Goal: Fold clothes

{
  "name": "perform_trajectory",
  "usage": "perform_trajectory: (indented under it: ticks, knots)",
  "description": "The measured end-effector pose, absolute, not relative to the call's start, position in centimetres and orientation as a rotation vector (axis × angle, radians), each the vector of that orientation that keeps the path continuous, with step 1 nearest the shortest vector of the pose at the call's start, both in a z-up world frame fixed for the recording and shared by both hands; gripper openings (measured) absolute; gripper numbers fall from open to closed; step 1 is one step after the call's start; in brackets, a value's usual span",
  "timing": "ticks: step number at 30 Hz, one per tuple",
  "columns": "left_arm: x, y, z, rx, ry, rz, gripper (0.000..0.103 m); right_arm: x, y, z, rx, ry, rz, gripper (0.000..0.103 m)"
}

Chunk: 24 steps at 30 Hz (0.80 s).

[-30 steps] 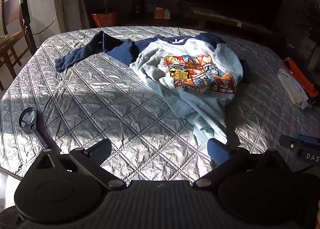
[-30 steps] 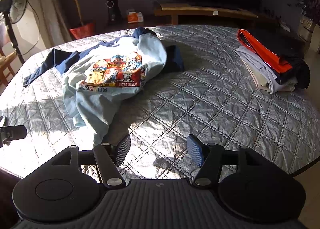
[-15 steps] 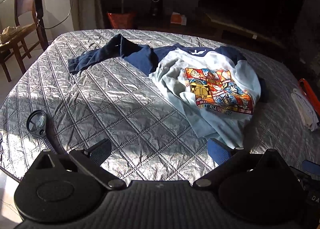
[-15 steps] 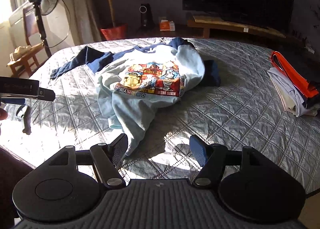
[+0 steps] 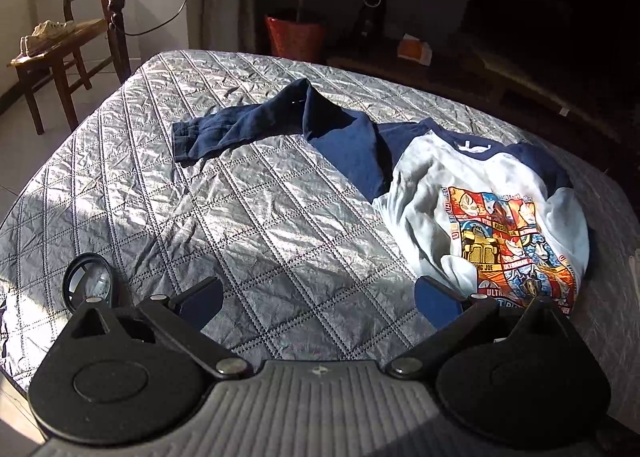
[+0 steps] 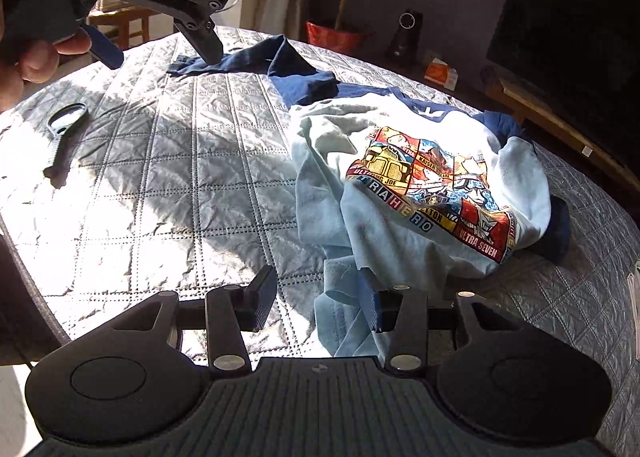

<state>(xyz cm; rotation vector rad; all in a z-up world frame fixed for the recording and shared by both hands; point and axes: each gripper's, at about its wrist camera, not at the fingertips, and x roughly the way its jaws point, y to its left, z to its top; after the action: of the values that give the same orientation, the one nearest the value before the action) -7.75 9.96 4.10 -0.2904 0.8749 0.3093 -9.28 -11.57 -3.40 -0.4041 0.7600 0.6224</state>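
Shirt (image 6: 420, 185) hem by right jaws: right view only.

A crumpled light-blue, navy-sleeved shirt (image 6: 420, 185) with cartoon print lies unfolded on the quilt.

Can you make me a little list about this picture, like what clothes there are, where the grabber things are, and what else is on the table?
surface: quilted silver cover
clothing: light blue shirt with navy sleeves and a cartoon print, lying crumpled
stretched-out part: one navy sleeve, flat on the cover
left gripper: open, empty, above bare cover
right gripper: open, at the shirt's hem, not yet closed on it
other item: magnifying glass near the cover's edge
folding: not started
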Motion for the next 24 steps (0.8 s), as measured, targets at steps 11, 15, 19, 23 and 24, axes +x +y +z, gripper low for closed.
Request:
perform_trajectory:
  ticks: [11, 15, 19, 23, 24]
  knots:
    - [-6.8, 9.1, 4.2, -0.293, 0.856, 0.259, 0.102, -7.3, -14.3, -1.0, -0.378, 0.616, 0.518, 0.003]
    - [-6.9, 8.7, 4.5, -0.274, 0.849, 0.259, 0.102, -7.3, -17.2, 2.9, -0.166, 0.513, 0.572, 0.003]
    - [-6.9, 9.1, 4.6, -0.288, 0.844, 0.267, 0.102, -8.1, -18.1, 5.3, 0.007, 0.490, 0.680, 0.003]
    - [-7.1, 10.1, 4.7, -0.328, 0.831, 0.291, 0.102, -10.7, -15.0, 4.2, -0.190, 0.569, 0.854, 0.003]
    - [-7.1, 10.3, 4.8, -0.338, 0.831, 0.297, 0.102, -11.4, -14.4, 3.8, -0.250, 0.577, 0.860, 0.005]
